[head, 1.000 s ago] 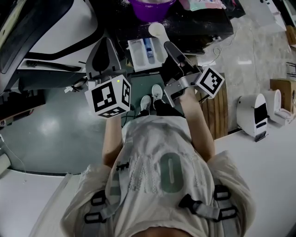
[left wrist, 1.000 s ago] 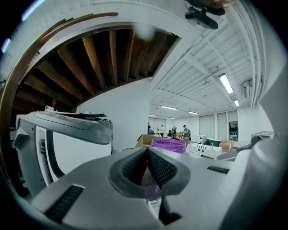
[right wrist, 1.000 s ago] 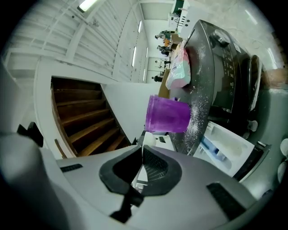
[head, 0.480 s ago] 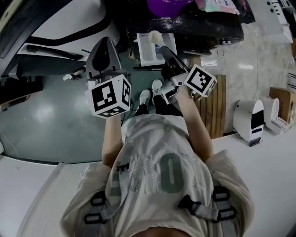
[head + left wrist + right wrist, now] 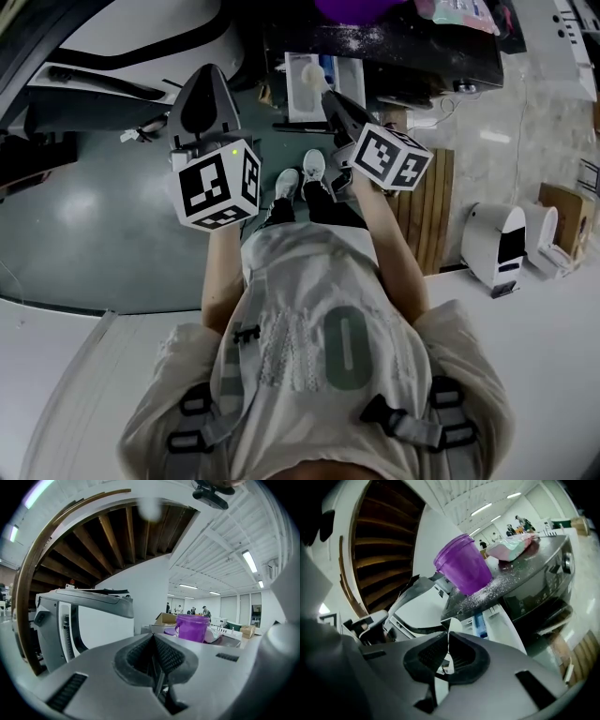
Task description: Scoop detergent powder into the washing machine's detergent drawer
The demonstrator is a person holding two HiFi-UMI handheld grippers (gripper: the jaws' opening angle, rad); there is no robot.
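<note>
**Q:** Jaws, right side?

**A:** My right gripper (image 5: 448,637) has its jaws closed on the thin white handle of the scoop (image 5: 309,77). The handle shows edge-on between the ribbed pads (image 5: 430,656).

**Q:** Left side?

**A:** My left gripper (image 5: 153,639) has its jaws together on nothing. It is held up and well to the left of the work (idle, by my reading).

**Q:** Location of the scoop?

**A:** In the head view its bowl, white with detergent powder (image 5: 306,69), lies over the pulled-out detergent drawer (image 5: 502,630) of the washing machine (image 5: 534,569). Whether it touches the drawer I cannot tell. The purple tub (image 5: 464,566) stands on the machine top above the drawer, with spilled powder (image 5: 497,587) beside it.

**Q:** Handling?

**A:** I judge the scoop light and stiff. It looks like smooth plastic, so it is liable to pivot in the pads, since I hold only a narrow handle. The load is loose, and any tilt would shed it. The hold belongs on the handle's flat faces. Emptying calls for a slow roll over one compartment.
</note>
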